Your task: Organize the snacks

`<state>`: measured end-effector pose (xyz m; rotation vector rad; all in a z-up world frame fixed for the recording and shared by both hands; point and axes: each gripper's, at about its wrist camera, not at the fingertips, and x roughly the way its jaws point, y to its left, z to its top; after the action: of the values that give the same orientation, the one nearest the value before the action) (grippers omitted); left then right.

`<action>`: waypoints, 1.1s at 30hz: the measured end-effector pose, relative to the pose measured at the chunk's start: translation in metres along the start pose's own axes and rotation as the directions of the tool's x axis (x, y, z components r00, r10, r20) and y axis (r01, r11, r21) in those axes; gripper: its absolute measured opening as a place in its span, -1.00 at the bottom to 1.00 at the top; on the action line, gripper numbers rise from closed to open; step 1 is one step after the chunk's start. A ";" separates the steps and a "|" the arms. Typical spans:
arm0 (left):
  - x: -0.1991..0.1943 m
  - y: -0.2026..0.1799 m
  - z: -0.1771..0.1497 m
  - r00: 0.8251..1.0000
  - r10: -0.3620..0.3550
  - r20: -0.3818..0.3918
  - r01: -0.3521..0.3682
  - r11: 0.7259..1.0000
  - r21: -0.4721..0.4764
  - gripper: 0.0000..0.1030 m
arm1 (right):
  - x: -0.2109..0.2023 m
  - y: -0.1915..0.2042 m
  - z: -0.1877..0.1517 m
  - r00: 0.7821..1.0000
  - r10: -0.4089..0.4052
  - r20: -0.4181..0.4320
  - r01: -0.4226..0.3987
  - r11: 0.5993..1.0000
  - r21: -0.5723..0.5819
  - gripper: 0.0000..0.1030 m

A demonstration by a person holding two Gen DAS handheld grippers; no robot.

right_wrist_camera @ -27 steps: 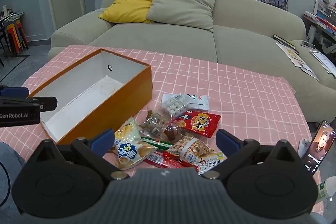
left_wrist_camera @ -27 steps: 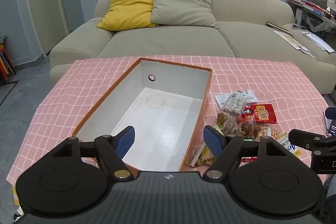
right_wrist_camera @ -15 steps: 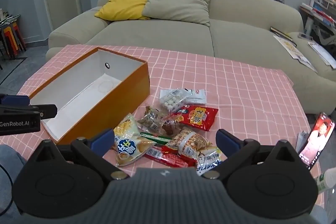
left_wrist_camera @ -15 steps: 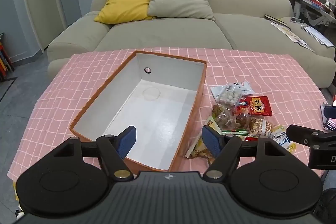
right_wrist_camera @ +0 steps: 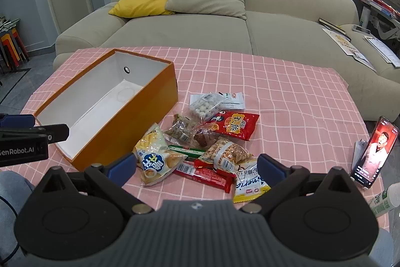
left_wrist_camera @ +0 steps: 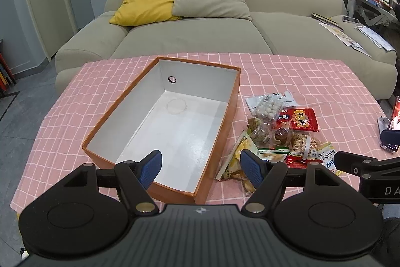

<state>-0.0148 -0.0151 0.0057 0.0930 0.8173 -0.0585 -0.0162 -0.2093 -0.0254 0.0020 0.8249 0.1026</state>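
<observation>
- Hovering low at 6 o'clock in its own view, the right claw (right_wrist_camera: pixel 196 165) is seen spread wide with nothing between its blue pads; the left claw (left_wrist_camera: pixel 200 165) is likewise wide apart and empty, held over the near end of the box (left_wrist_camera: pixel 105 131).
- Just beyond the right claw, the snacks are found in one heap on the pink checked cloth (right_wrist_camera: pixel 287 101): a yellow chip bag (right_wrist_camera: pixel 152 157) at 11 o'clock, a red bar (right_wrist_camera: pixel 205 173) at 12, a yellow-and-white packet (right_wrist_camera: pixel 248 179) at 1.
- Further out, a nut pack (right_wrist_camera: pixel 226 150), a red pouch (right_wrist_camera: pixel 233 125) and a bag of white balls (right_wrist_camera: pixel 206 105) are laid touching or overlapping.
- The orange box, white inside and holding nothing, is set just beside the heap at 10 o'clock.
- The task is judged to be at its first step: no snack is boxed yet. A descent onto one loose packet at the heap's edge is called for next, then a carry over the box wall.
- The middle packets are overlapped and hard to tell apart; small print cannot be read.
- A phone (right_wrist_camera: pixel 373 149) is propped at 3 o'clock, a bottle is cut off by the frame edge, and the sofa (right_wrist_camera: pixel 225 24) is seen farthest away.
</observation>
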 end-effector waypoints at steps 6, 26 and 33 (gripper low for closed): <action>-0.001 0.001 -0.001 1.000 0.002 0.001 -0.002 1.000 -0.001 0.63 | 0.000 0.002 -0.001 1.000 0.003 -0.006 -0.003 1.000 -0.013 0.93; -0.011 0.004 -0.003 1.000 0.004 -0.012 -0.004 1.000 -0.006 0.63 | -0.011 0.008 0.003 1.000 0.006 0.007 -0.006 0.999 -0.038 0.93; -0.011 0.002 -0.005 1.000 -0.002 -0.020 0.002 1.000 -0.008 0.63 | -0.012 0.011 0.002 1.000 0.005 0.005 -0.004 0.998 -0.055 0.93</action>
<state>-0.0253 -0.0120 0.0106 0.0853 0.8373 -0.0559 -0.0243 -0.1994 -0.0150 -0.0477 0.8172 0.1295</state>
